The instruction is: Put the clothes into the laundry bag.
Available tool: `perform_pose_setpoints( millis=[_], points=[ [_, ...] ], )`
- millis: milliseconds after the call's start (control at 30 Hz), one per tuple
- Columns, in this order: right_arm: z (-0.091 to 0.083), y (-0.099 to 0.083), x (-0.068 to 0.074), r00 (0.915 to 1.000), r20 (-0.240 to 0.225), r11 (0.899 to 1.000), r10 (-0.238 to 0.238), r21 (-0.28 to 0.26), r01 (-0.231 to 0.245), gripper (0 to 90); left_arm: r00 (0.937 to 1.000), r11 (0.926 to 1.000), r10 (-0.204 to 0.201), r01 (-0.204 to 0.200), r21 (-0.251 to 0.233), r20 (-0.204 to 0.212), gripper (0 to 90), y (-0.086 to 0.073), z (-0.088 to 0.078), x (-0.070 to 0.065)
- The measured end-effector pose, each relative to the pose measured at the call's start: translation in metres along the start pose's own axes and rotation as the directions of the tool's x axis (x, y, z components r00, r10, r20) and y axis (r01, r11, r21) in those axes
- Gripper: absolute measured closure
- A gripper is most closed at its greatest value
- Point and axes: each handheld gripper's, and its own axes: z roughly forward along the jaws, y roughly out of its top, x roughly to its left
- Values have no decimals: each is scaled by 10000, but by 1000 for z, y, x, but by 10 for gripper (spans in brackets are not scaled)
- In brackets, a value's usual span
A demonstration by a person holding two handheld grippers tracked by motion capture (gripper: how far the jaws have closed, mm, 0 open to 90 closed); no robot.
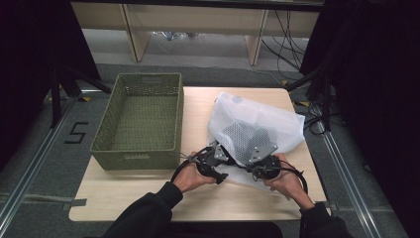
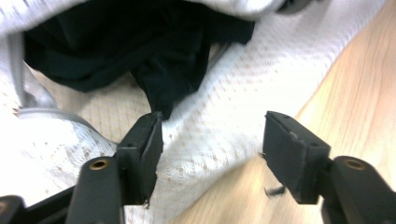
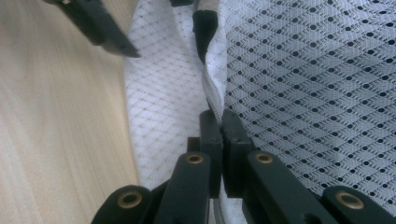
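Dark studio with black curtains left and right, cables on the floor at upper right, and a light wood counter across the middle of the high view. An olive woven basket sits on its left half, with nothing visible inside. The white mesh laundry bag lies right of centre, just beside the basket but apart from it, with a dark garment inside, seen through the bag's mouth at the top of the left gripper view.

Right gripper: jaws pressed together, pinching the bag's zipper edge at centre of the right gripper view. Left gripper: jaws spread, nothing between the pads, poised over the lower mesh layer at the mouth; the garment's tip hangs just above the left-hand jaw.

Step in hand, as I read it: hold the mouth open and pull the garment out.

How to do it well:
- Keep the right pinch firm and lift the upper edge so the mouth gapes.
- Push the left jaws deeper toward the top of the left gripper view, past the mesh lip, so that they close on dark cloth alone.
- Catching mesh along with cloth would drag the whole bag.
- Grab a thick fold, not the thin tip, or it may slip.
- Pull low toward the basket and keep the right gripper anchoring the bag.
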Motion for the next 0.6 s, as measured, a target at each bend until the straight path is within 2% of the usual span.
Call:
perform_pose_setpoints(
  millis=[67, 100, 133, 267, 300, 333, 367, 433, 500, 567, 600],
  points=[
    [1, 0, -1, 9999, -22, 9999, 100, 33, -100, 900, 9999, 9999, -95, 95, -31, 38, 345, -3, 3, 2],
    [2, 0, -2, 10000, 44, 10000, 0, -30, 0, 900, 9998, 9999, -105, 104, 11, 186, 337, -4, 3, 3],
    [4, 0, -3, 9999, 84, 10000, 63, -6, -63, 900, 9995, 9996, -231, 234, -161, 195, 337, -4, 5, 2],
    [7, 0, -7, 9996, 213, 9998, 170, 104, -173, 899, 9998, 9998, 170, -171, 74, 39, 348, -3, 6, 2],
    [8, -1, -8, 9998, 199, 10000, 88, 34, -89, 899, 9999, 9999, 130, -130, 76, 21, 363, -4, 7, 1],
    [9, -1, -9, 9998, 199, 10000, 85, 29, -86, 899, 9988, 9985, 493, -493, 246, 21, 387, -3, 6, 3],
    [8, -1, -9, 9996, 149, 9997, 223, 102, -224, 899, 9990, 9985, 446, -448, 312, 76, 416, -4, 7, 3],
    [8, -1, -9, 9996, 181, 9997, 211, 80, -212, 900, 9993, 9991, 373, -374, 214, 25, 494, -4, 10, 2],
    [9, -1, -9, 9997, 168, 9998, 194, 67, -195, 900, 9994, 9991, 339, -338, 258, -51, 651, -3, 10, 2],
    [9, 0, -8, 9997, 106, 9997, 232, 77, -233, 899, 9988, 9986, 482, -482, 227, -11, 810, -3, 9, 0],
    [9, 1, -8, 9997, 141, 9998, 205, 59, -206, 899, 9987, 9984, 513, -514, 229, 44, 852, -3, 9, -2]
  ],
)
